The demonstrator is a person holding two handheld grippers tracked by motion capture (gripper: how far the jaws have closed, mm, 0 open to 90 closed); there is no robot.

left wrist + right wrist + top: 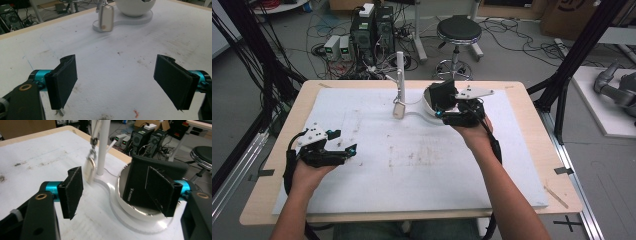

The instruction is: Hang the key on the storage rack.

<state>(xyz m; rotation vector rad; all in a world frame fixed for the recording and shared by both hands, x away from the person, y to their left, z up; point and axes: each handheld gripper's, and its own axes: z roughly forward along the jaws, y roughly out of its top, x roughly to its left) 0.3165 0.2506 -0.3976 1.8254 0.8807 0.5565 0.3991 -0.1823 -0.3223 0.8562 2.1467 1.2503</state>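
Nearest the person, the left claw (343,141) is hovering over the stained white mat (412,165) covering the worktop (257,200), its jaws standing wide apart with nothing between them (the left gripper view confirms bare mat in the gap). Farther out, the right claw (120,192) is reaching toward the white bowl (125,206), its jaws also apart; one jaw is lying just outside the bowl's rim, beside a black pouch (140,182) standing tilted inside the bowl. Contact between jaw and pouch cannot be determined. Beyond, a white stand (400,75) is rising from the shared base, a small tag (398,110) hanging from it.
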